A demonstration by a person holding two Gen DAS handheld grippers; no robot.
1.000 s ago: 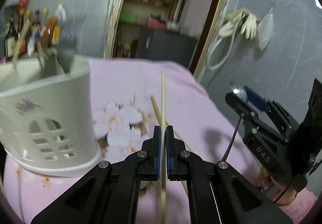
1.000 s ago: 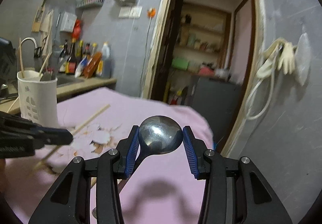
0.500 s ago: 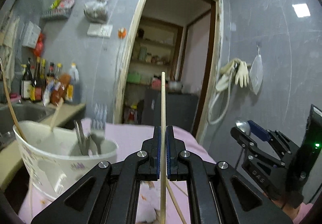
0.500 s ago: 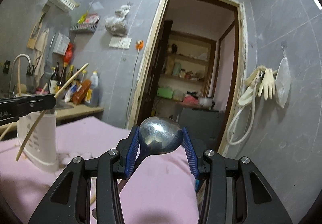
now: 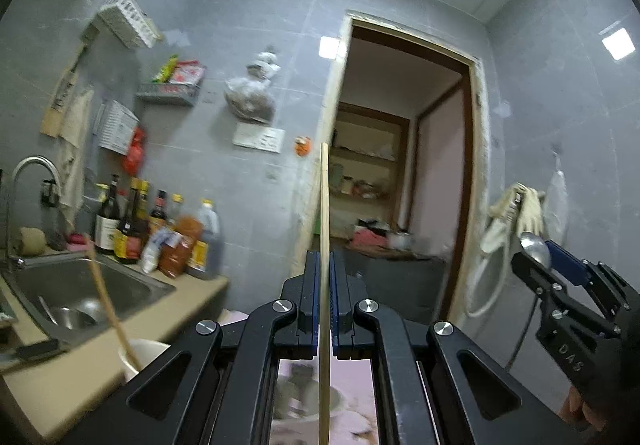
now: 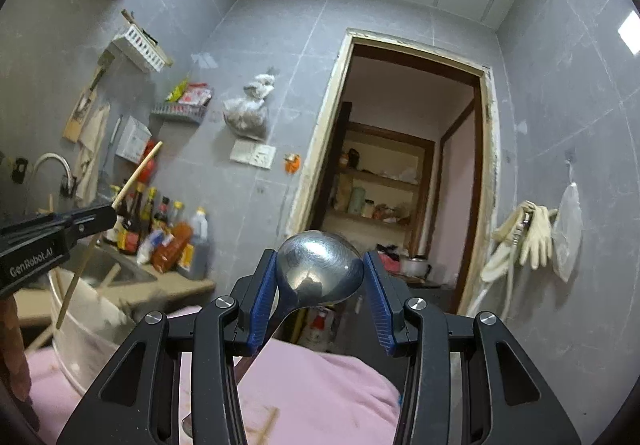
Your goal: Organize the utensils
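Left claw (image 5: 325, 265) pinching an upright wooden chopstick (image 5: 324, 205), right claw (image 6: 320, 277) clamped on a steel spoon (image 6: 318, 273), white utensil holder (image 6: 86, 325) near left

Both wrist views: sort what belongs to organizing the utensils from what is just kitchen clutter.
Belongs to the job:
- chopstick, clamped in the left gripper
- spoon, clamped in the right gripper
- white utensil holder

Just lying about:
- sauce bottles
- sink
- rubber gloves
- hanging bag
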